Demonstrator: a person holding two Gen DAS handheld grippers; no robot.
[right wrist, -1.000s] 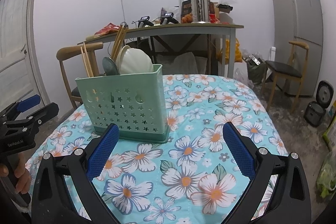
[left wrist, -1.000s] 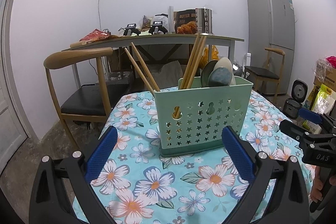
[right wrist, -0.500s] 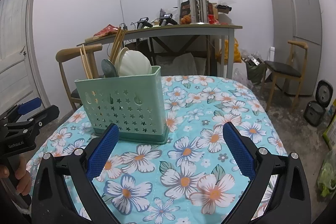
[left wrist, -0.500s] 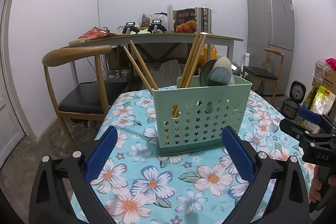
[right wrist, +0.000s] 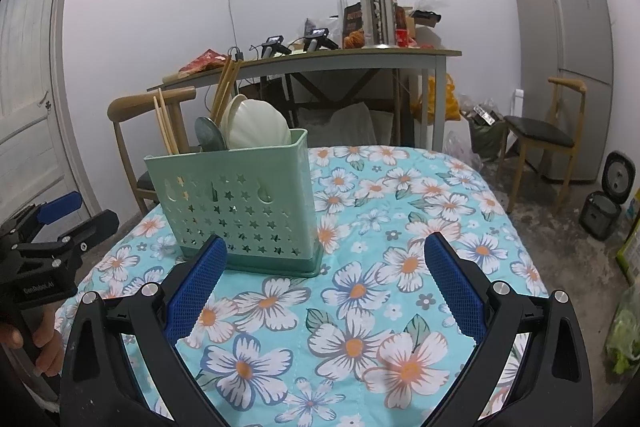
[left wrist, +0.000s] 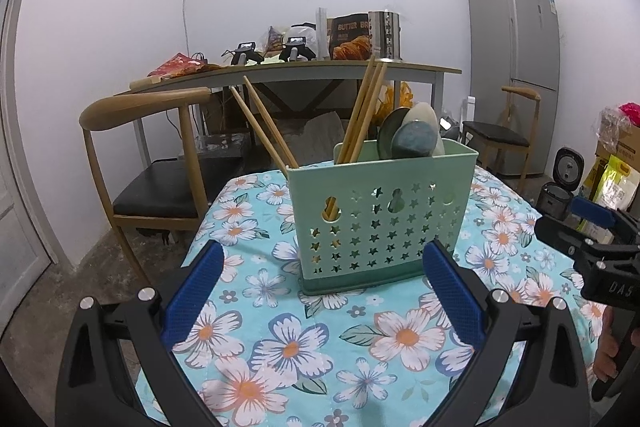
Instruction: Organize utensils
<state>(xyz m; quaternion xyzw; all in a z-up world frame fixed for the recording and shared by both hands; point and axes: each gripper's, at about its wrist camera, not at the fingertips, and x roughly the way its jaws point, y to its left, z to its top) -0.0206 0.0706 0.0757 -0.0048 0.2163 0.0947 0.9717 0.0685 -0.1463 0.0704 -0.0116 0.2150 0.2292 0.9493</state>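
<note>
Caddy (left wrist: pixel 384 219): one, holding four chopsticks (left wrist: pixel 362 115), three spoons (left wrist: pixel 414 141). Left hand-held gripper (left wrist: pixel 320 291), right hand-held gripper (right wrist: pixel 322 281): spread, empty.

Even, soft indoor light; sharp focus, strong fisheye bending, dark vignetted corners.

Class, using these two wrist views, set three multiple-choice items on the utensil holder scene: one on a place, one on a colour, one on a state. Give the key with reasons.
1. Where does the green holder stand?
A. on the floral tablecloth
B. on the wooden chair
C. on the floor

2. What colour are the pads on the left gripper fingers?
A. red
B. blue
C. yellow

3. How is the right gripper now?
A. shut on a spoon
B. shut on chopsticks
C. open and empty

Key: 1 A, its base sits on the flowered cloth. 2 B, both pads are blue. 3 C, its fingers are spread wide with only cloth between them; the chopsticks and spoons are in the holder.
</note>
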